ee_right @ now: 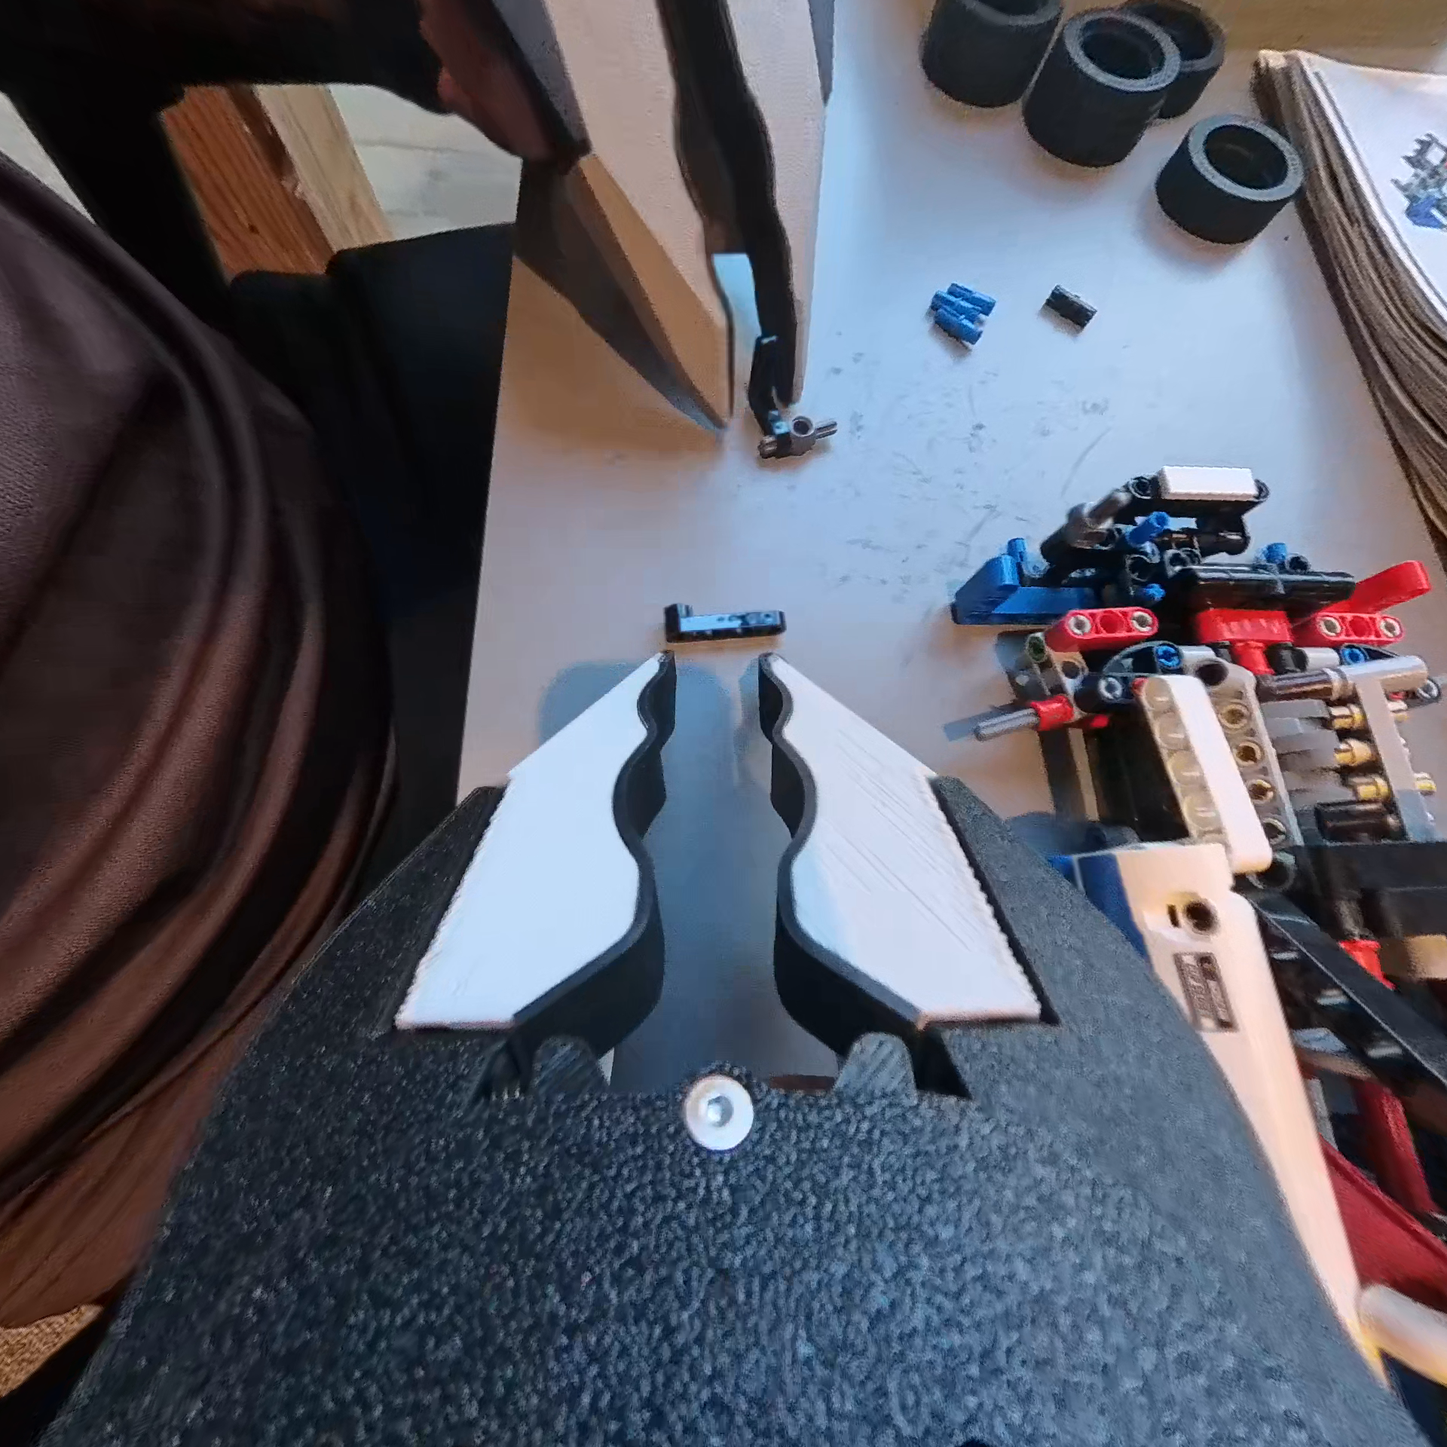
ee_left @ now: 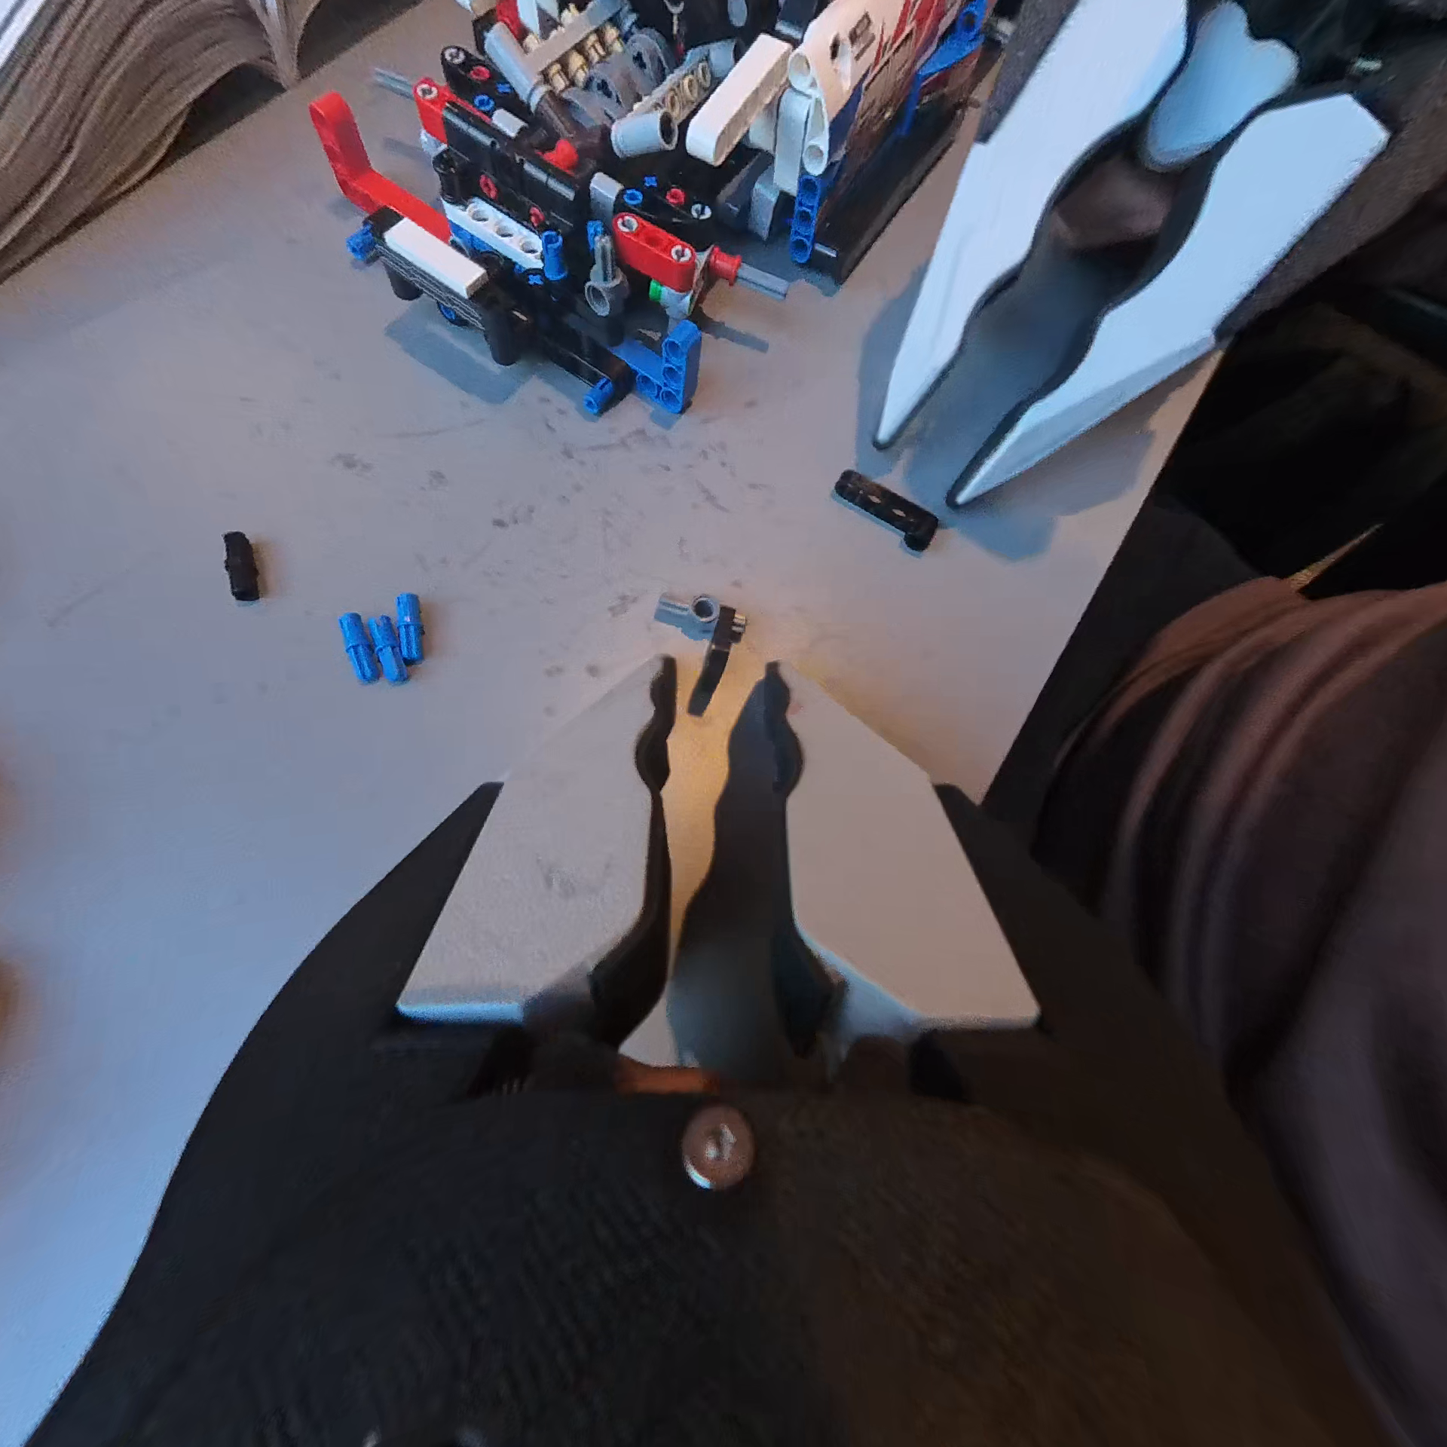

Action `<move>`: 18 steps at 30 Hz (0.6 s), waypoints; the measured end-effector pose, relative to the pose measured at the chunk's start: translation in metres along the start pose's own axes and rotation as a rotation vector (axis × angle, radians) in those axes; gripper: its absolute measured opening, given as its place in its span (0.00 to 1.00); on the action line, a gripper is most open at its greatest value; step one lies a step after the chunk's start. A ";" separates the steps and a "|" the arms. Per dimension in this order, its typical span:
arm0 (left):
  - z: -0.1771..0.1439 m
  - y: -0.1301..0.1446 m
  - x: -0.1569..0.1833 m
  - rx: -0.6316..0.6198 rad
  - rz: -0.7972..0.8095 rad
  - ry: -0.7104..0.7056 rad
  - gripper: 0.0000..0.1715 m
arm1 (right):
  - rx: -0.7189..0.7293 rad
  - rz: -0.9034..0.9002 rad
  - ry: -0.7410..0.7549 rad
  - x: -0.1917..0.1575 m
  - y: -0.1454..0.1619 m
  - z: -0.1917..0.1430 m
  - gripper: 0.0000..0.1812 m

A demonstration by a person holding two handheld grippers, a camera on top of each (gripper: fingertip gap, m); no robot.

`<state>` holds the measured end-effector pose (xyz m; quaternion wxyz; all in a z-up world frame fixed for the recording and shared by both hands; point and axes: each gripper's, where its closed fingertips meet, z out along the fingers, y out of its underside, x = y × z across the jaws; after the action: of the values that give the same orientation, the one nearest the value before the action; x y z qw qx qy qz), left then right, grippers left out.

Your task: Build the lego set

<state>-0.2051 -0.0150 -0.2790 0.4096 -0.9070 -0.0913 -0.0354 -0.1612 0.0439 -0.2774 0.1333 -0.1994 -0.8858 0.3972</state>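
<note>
The partly built Lego model of black, red, blue and white parts stands on the grey table; it also shows in the right wrist view. My left gripper is open. A small black beam with a grey connector lies between its fingertips, with gaps on both sides. My right gripper is open and empty, its tips just short of a black L-shaped beam on the table. That beam lies beside the right gripper in the left wrist view.
Three blue pins and a black pin lie loose on the table. Several black tyres stand at the far side beside an instruction booklet. The table edge runs close to both grippers, with a person's dark clothing beyond. To the black pin: left tips about 10 centimeters, right tips about 15 centimeters. Seen from the right wrist view as well.
</note>
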 end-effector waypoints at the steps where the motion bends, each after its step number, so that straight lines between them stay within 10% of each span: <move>1: 0.002 -0.001 0.002 -0.002 -0.002 -0.001 0.08 | -0.006 -0.005 -0.003 -0.001 0.000 0.001 0.11; 18: -0.018 -0.027 0.034 -0.008 0.001 0.113 0.16 | 0.020 -0.044 -0.019 -0.015 -0.008 0.003 0.10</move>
<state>-0.1771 -0.0064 -0.2425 0.4105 -0.9052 -0.0675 -0.0870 -0.1515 0.0305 -0.2747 0.1355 -0.1749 -0.8872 0.4049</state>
